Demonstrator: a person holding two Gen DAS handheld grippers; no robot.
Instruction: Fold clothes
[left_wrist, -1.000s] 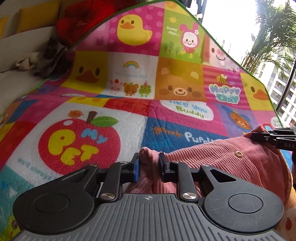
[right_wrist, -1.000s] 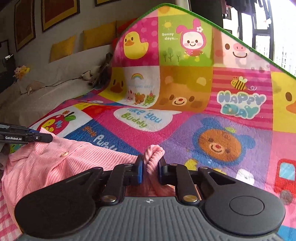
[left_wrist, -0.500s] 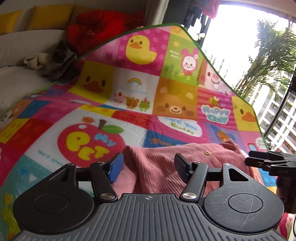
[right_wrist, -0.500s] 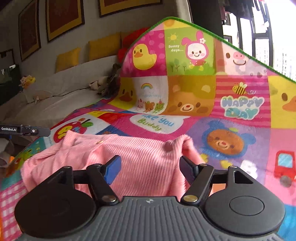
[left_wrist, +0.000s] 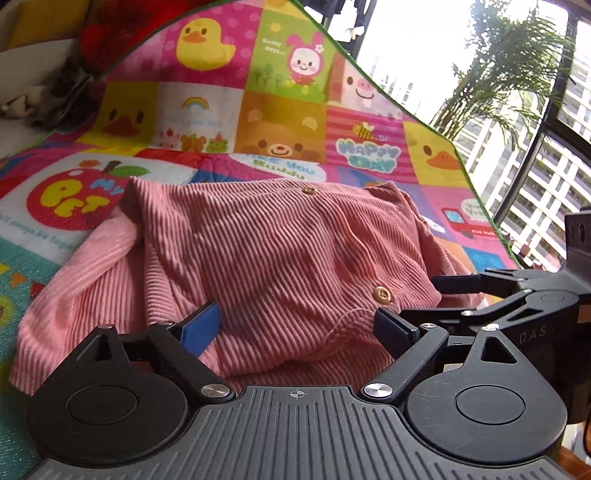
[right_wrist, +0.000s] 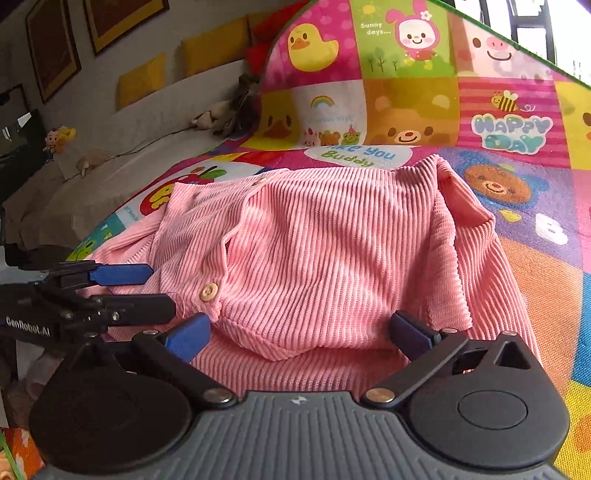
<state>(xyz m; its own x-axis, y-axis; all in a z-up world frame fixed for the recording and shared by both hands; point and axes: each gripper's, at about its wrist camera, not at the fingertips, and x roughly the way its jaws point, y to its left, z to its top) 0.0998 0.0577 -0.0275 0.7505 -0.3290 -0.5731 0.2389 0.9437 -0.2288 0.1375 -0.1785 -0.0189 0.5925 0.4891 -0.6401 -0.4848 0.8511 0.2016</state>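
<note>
Pink cardigan folded on mat; both grippers' jaws opening wide, empty, near hem

Both grippers opening, side by side

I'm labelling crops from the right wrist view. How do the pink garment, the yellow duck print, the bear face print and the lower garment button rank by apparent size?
1. pink garment
2. yellow duck print; bear face print: look alike, unranked
3. lower garment button

The garment lies nearest the camera, which inflates it.
</note>
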